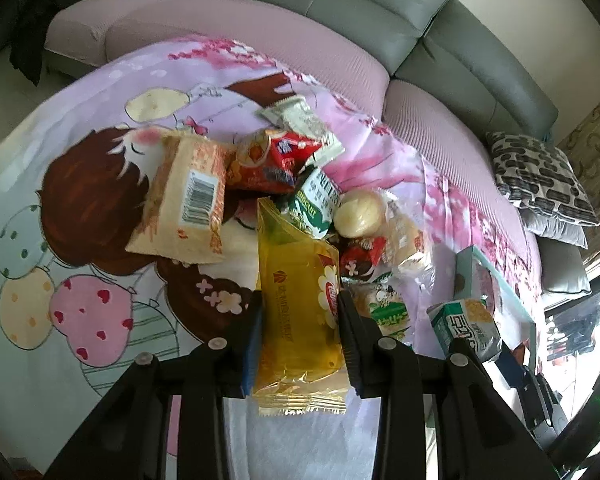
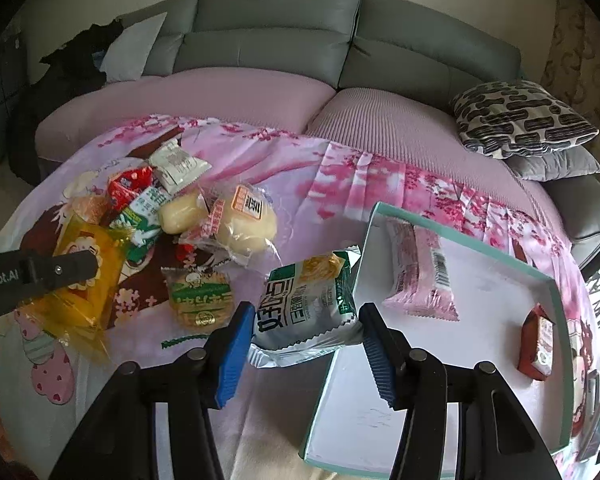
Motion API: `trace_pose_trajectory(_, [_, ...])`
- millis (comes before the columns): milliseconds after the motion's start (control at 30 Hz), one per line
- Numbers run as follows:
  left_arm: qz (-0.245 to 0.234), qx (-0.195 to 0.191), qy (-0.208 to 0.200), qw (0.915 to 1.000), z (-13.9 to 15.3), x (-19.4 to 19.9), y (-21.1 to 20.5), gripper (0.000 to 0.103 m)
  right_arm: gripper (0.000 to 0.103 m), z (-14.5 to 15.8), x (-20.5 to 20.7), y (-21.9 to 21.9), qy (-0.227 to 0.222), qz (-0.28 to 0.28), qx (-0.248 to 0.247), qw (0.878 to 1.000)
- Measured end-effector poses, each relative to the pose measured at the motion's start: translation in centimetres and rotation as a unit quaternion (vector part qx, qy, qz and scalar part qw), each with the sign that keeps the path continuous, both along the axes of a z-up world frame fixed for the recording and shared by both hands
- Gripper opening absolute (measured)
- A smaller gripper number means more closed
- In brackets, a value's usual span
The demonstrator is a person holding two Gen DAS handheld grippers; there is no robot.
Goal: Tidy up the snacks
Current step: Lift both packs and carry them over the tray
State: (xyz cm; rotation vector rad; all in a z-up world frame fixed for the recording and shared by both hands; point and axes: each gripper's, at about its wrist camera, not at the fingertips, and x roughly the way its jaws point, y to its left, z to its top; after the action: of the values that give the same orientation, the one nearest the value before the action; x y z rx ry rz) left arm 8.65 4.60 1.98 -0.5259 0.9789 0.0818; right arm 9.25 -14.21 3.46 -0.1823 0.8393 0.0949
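Yellow crinkly plastic snack packet, at lower centre, is pinched by the left gripper; the green-and-silver foil packet pinched by the right gripper should be lowered flat into the teal-rimmed tray.

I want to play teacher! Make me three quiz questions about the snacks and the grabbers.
1. True or false: the left gripper is shut on the yellow packet.
2. How many snacks lie in the white tray? A) none B) two C) five
3. What colour is the long packet in the tray?

Key: 1 true. 2 B: the long packet and a small red packet. 3 pink.
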Motion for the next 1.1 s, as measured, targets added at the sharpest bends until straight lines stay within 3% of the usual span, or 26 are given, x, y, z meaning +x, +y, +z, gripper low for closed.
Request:
trace_pose_trajectory(633, [-0.008,0.019,-0.033,0.9992,2.2,-0.4,-1.1,0.036,0.057,1.9,-0.5,-2.2,-0.021,-0.025,0.023,0.999])
trace_pose_trajectory(867, [-0.051,0.039,-0.054,0.9965,3.5,-0.2,-4.3,0.036,0.057,3.1,-0.9,-6.7,-0.035,-0.078,0.045,0.995])
trace_pose_trajectory(1100, [-0.117,0.052,-0.079,0.9886,4.3,0.3,-9.4,0.036,0.057,4.3,-1.9,-13.0,-0.056,-0.165,0.069,0.982])
